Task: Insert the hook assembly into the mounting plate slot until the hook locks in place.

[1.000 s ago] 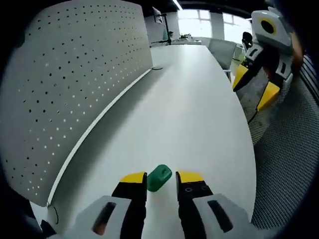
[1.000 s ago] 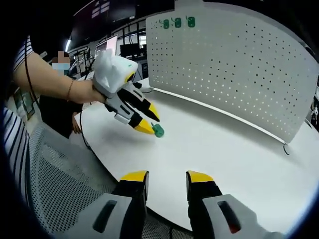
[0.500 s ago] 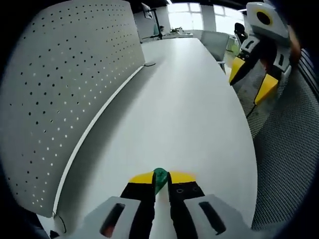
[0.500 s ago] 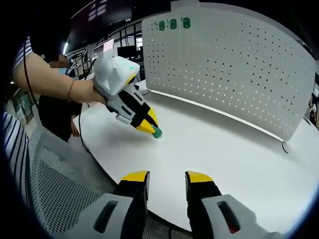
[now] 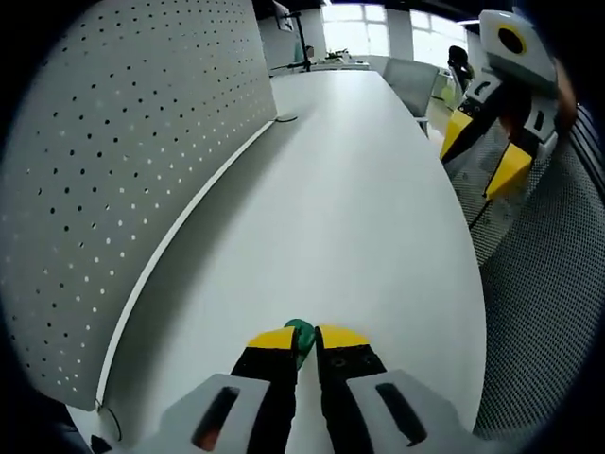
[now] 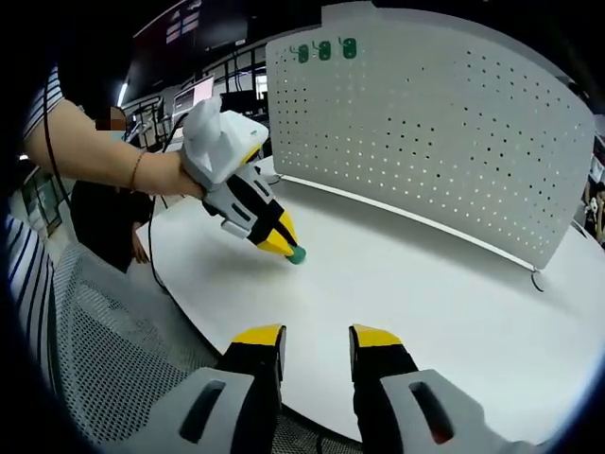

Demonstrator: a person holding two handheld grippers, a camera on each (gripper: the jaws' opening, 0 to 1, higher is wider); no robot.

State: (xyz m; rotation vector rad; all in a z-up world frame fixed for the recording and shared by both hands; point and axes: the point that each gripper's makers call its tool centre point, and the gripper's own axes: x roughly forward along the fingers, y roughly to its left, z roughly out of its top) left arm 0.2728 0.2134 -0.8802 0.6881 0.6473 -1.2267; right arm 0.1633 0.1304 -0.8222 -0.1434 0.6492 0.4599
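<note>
Left gripper (image 5: 301, 339) pinching the green hook assembly (image 5: 301, 331) on the white table (image 5: 359, 189).

Its yellow-tipped jaws are closed on the small green piece, probably the hook, right at their tips. The right gripper (image 6: 317, 338) hovers apart with jaws parted and nothing between them. The white pegboard mounting plate (image 6: 435, 132) stands beyond, three green hooks (image 6: 324, 50) along its top edge.

The white surface (image 5: 350, 208) lay open ahead of both grippers; the upright pegboard (image 6: 444, 123) walled off its far edge, barring passage beyond.
</note>
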